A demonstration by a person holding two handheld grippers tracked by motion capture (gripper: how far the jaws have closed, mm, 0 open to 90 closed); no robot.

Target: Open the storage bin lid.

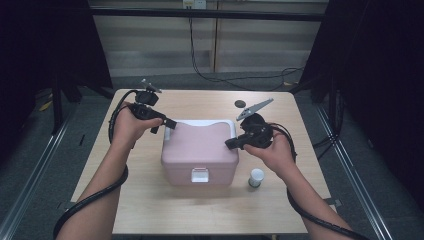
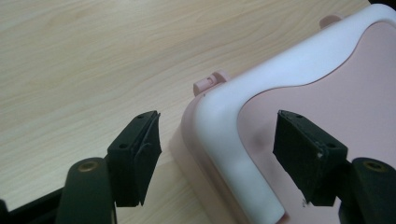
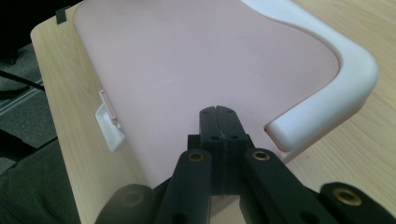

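Pink box [image 1: 199, 150] sits between both tongs: left tongs [image 2: 217, 154] spread astride its white handle [image 2: 224, 140], right tongs [image 3: 218, 116] pressed together above the lid.

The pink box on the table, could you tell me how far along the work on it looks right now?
Early stage. Done: nothing visibly; the pink box is closed, its white front latch down. In hand: the left gripper is open, its jaws straddling the white handle at a rear corner without pressing it; the right gripper, shut and empty, sits over the lid. Left: gripping the handle, and probably opening the latch. The small white-capped bottle stands beside the box, untouched.
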